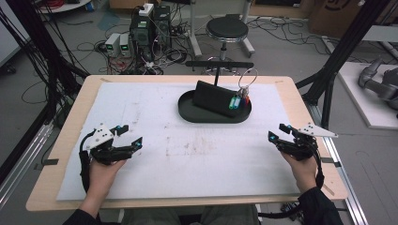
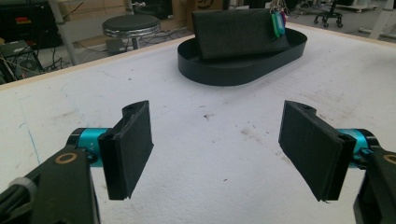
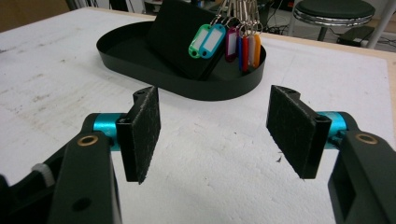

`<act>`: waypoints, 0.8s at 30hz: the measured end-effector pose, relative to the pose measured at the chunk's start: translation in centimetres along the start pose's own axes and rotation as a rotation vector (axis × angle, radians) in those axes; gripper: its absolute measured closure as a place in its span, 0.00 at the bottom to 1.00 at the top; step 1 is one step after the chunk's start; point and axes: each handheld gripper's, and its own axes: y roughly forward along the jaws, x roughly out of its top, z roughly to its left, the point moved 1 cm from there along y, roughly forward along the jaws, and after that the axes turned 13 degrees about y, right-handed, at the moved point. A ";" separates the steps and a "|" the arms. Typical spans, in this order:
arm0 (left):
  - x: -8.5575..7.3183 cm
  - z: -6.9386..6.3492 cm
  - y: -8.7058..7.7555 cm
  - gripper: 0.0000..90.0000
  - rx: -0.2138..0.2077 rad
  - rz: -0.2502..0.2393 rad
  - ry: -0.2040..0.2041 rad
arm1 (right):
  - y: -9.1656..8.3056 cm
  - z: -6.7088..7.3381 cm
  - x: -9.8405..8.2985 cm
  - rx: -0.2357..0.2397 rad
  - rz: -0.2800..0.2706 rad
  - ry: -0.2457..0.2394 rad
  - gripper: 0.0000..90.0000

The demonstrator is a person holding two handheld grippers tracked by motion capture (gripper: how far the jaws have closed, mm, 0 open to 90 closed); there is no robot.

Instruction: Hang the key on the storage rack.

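Black plastic made up one oval tray (image 1: 187, 112), lying well ahead of both tools and between them, its long axis running across the worktop (image 1: 70, 131). One black box (image 1: 213, 97) leaned in it, with one bunch of key tags (image 3: 227, 41) (green, blue, purple, red, white and orange, six as far as I could count) hanging at its side. No writing was readable. The left tool (image 1: 129, 136) and the right tool (image 1: 278, 132) both gaped wide, holding nothing.
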 end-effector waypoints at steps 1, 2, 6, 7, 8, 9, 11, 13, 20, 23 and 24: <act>0.0 0.0 0.0 0.29 0.001 0.000 -0.001 | 0.0 0.0 0.0 -0.001 0.002 -0.010 0.40; 0.0 -0.1 0.0 0.29 0.001 0.000 -0.001 | 0.1 0.1 0.0 -0.001 0.003 -0.010 0.40; 0.0 -0.1 -0.1 0.29 0.005 0.002 0.003 | 0.1 0.1 0.0 -0.001 -0.002 -0.021 0.40; 0.0 -0.1 -0.2 0.29 0.007 0.001 0.006 | 0.1 0.1 0.0 0.000 -0.006 -0.024 0.40; 0.0 -0.1 -0.2 0.29 0.007 -0.001 0.005 | 0.1 0.1 0.0 0.000 -0.005 -0.019 0.40; 0.0 -0.1 -0.2 0.29 0.007 -0.001 0.008 | 0.1 0.0 0.0 -0.001 -0.005 -0.018 0.40; 0.0 -0.2 -0.2 0.29 0.008 0.000 0.013 | 0.0 0.1 0.0 -0.002 -0.005 -0.020 0.41; 0.0 -0.2 -0.2 0.29 0.002 -0.003 0.016 | -0.1 0.1 0.0 -0.004 -0.012 -0.027 0.41; 0.0 -0.2 0.0 0.29 -0.002 -0.001 0.020 | -0.1 0.1 0.0 -0.004 -0.008 -0.032 0.41; 0.0 -0.2 0.0 0.29 -0.002 -0.004 0.017 | -0.1 0.1 0.0 -0.009 -0.006 -0.032 0.42; 0.0 -0.2 0.0 0.29 -0.003 -0.005 0.017 | -0.1 0.0 0.0 -0.015 -0.006 -0.032 0.42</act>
